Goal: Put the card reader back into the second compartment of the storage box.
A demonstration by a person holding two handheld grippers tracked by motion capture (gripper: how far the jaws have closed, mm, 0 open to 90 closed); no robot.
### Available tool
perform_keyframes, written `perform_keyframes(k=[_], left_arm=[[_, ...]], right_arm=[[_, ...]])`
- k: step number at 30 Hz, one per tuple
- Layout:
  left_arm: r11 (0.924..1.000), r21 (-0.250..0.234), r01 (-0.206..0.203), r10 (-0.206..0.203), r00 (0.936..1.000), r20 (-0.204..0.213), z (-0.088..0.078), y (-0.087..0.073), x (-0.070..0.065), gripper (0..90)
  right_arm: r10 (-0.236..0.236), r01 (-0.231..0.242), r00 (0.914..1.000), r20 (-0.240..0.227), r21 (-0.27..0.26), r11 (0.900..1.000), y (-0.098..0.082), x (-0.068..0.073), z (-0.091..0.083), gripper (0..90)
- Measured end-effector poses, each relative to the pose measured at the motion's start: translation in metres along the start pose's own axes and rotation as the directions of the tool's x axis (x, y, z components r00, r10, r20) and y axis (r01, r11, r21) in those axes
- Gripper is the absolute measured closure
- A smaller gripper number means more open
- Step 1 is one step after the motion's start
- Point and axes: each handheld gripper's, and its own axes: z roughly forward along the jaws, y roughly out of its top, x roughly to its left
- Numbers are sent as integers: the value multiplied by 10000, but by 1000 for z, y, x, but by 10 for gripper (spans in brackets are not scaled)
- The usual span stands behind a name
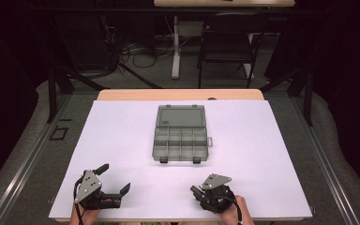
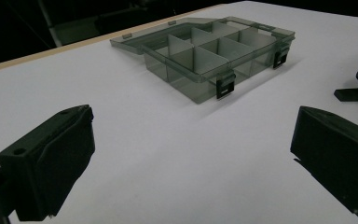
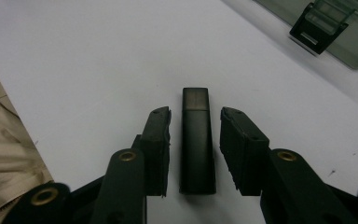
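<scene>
Open compartment box [image 1: 181,133] at the centre of the white surface [image 1: 122,140], its lid folded flat toward the far edge and two dark latches hanging from its near wall. The box is of smoky translucent plastic with thin white dividers; it is judged light, rigid, smooth-walled and somewhat brittle at the hinges and latches, so that a hold on a side wall or the lid's free rim would serve better than one on a latch or divider. Every compartment that can be seen into appears empty.

Left gripper [image 1: 111,182] near the person's edge of the surface, well apart from the box, its fingers [image 2: 51,158] spread wide with nothing between them.

Right gripper [image 1: 198,191], also at the near edge. In the right gripper view its fingers [image 3: 156,149] stand narrowly apart on either side of a small dark rectangular bar [image 3: 196,140] that lies flat on the surface, pointing away from the gripper. A slim gap shows on each side, so the fingers bracket the bar without yet pressing it. The bar looks hard, light and smooth-faced, hence likely to slip. A grip across its long side faces, near mid-length, is judged the steadiest. What the bar is cannot be told.
</scene>
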Motion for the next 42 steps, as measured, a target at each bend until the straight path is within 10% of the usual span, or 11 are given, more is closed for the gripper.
perform_keyframes(k=[42], left_arm=[[10000,68,45,-46,10000,61,1,-1,1,0]], right_arm=[[168,-168,9999,-19,-111,9998,-1,-5,-4,731]])
